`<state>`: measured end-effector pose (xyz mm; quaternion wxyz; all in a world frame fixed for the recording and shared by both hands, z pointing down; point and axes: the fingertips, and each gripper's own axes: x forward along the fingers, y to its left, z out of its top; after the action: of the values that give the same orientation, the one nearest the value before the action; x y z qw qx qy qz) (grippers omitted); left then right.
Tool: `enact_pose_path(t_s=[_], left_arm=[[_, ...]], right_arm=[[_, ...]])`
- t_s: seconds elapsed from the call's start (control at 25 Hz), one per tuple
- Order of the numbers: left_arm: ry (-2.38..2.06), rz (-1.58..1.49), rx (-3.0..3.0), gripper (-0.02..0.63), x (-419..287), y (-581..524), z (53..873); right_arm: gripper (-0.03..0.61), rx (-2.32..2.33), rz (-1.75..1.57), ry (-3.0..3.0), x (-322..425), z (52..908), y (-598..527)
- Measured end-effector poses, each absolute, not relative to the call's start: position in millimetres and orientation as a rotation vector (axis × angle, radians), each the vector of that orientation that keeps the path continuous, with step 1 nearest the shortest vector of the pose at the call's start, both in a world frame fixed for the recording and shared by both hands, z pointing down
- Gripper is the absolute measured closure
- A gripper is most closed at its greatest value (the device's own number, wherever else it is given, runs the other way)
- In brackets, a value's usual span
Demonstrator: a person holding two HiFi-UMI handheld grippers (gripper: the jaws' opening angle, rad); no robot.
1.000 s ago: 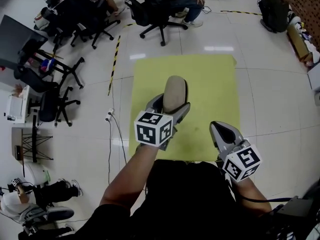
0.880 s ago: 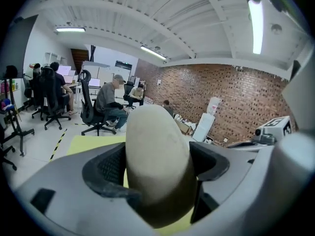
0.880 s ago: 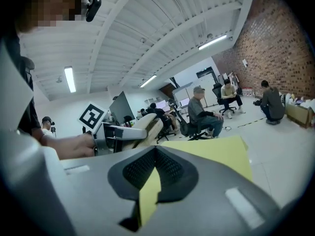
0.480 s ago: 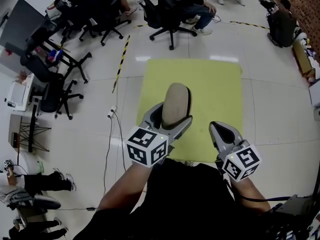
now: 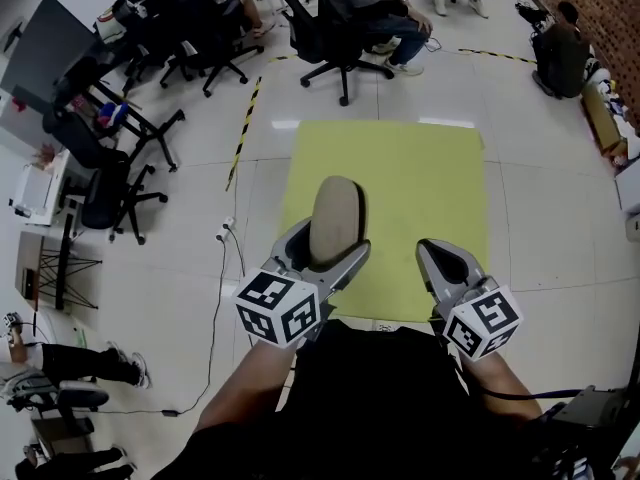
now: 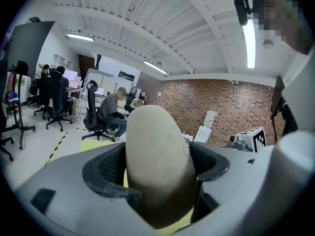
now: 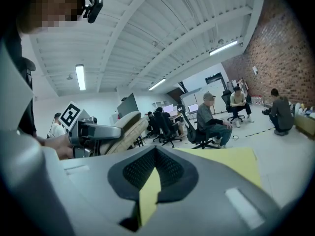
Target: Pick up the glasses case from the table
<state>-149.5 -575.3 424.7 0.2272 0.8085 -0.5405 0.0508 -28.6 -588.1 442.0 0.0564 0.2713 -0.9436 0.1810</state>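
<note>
Yellow mat (image 5: pixel 420 168) on white tiles (image 5: pixel 560 218), left claw (image 5: pixel 333 240) gripping glasses case (image 5: pixel 336 206), right claw (image 5: pixel 438 253) apparently closed

Bright, even light coming from ceiling tubes (image 6: pixel 248 38). Glossy floor (image 5: pixel 560 228) reflecting pale glare streaks. Gripper views bending strongly at edges, corners going black. Near foreground blurring softly; shadows falling faint.

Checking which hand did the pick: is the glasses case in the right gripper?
No, the glasses case sits clamped between the jaws of the left gripper, while the right gripper is closed on nothing.
</note>
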Motion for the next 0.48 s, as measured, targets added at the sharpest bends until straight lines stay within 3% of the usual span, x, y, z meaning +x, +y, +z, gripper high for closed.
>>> enact_pose_path(t_s=[0.48], left_arm=[[-1.428, 0.132, 2.345, 0.213, -191.2, -543.8, 401.7]], right_arm=[[0.576, 0.996, 0.51, -2.807, -55.4, 429.6, -545.4]])
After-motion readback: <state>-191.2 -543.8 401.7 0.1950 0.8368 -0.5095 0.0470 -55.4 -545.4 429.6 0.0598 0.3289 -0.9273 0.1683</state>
